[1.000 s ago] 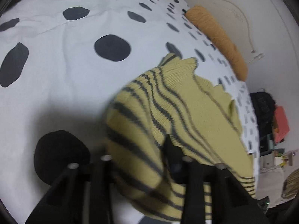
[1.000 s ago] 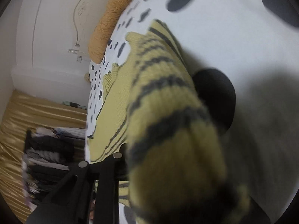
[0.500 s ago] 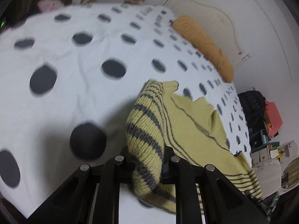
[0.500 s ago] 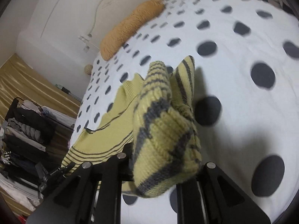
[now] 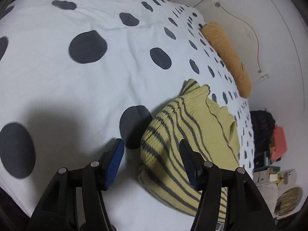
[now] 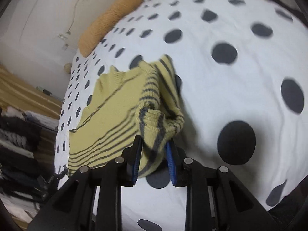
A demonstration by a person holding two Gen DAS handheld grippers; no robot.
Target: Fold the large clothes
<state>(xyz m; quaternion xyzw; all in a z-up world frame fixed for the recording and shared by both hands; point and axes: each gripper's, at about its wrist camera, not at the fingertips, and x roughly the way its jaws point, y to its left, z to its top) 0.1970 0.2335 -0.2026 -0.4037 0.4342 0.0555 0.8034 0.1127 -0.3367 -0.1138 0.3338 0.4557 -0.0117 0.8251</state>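
A yellow knit sweater with grey stripes (image 5: 194,134) lies on a white bedspread with black dots (image 5: 77,80). It also shows in the right wrist view (image 6: 113,115). My left gripper (image 5: 152,154) is open, and a folded striped part of the sweater lies between its blue-padded fingers, not pinched. My right gripper (image 6: 154,150) is partly open with a bunched striped fold of the sweater between its blue pads, still touching them.
An orange bolster pillow (image 5: 227,57) lies along the headboard, also in the right wrist view (image 6: 109,23). Clothes racks and stacked items (image 6: 17,134) stand beside the bed. Boxes and bags (image 5: 269,144) sit off the other side.
Both grippers carried the striped fold over the sweater and lowered it. The left gripper has opened and let go. The right gripper's jaws have widened around its fold.
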